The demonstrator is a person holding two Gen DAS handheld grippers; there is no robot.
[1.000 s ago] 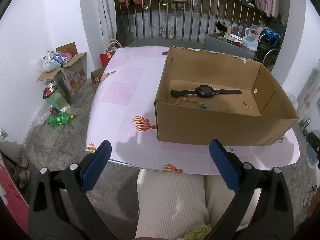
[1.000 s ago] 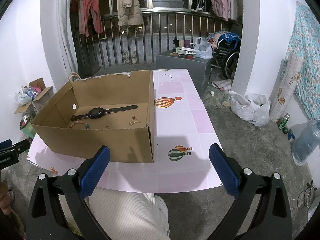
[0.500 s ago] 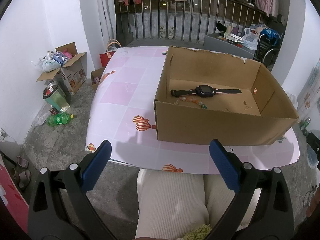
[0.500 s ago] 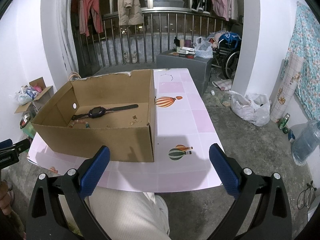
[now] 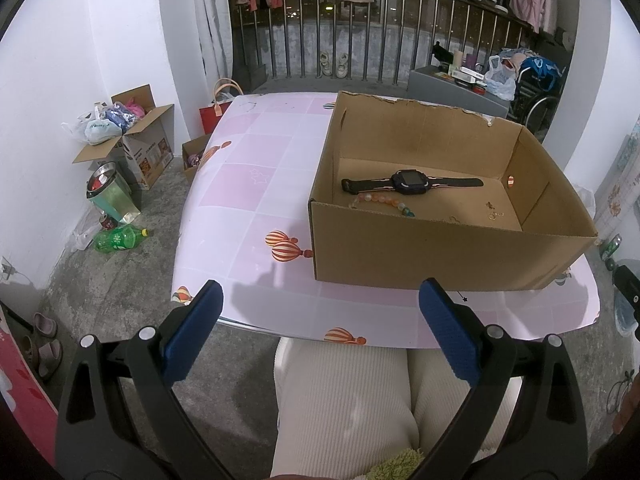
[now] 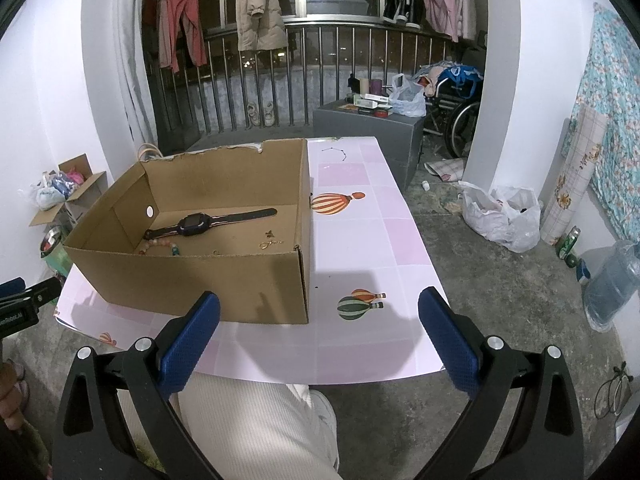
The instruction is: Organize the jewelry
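Cardboard, thin and light, makes up the open box point(image 5: 440, 256) on my pink tablecloth point(image 5: 248, 184), and everything I mean to sort lies on its floor. My left gripper point(image 5: 320, 332) hangs short of the table edge, above my lap, blue pads point(image 5: 192, 332) spread wide and holding nothing.

Going left to right inside the box: the black watch point(image 5: 410, 181) lies flat, strap stretched out. I judge it the easiest piece, light, with a rigid case and a rubbery strap that should not slip; I would pinch across the strap next to the case. Just in front lies the bead bracelet point(image 5: 380, 201), half hidden by the near wall. It looks limp and smooth, so I would clamp two or three beads crosswise and expect the rest to dangle. Further right sit small gold pieces point(image 5: 494, 213), too tiny to identify, probably thin and awkward to lift off flat card.

My right gripper point(image 6: 320, 332) is likewise spread and empty, well apart from the box.
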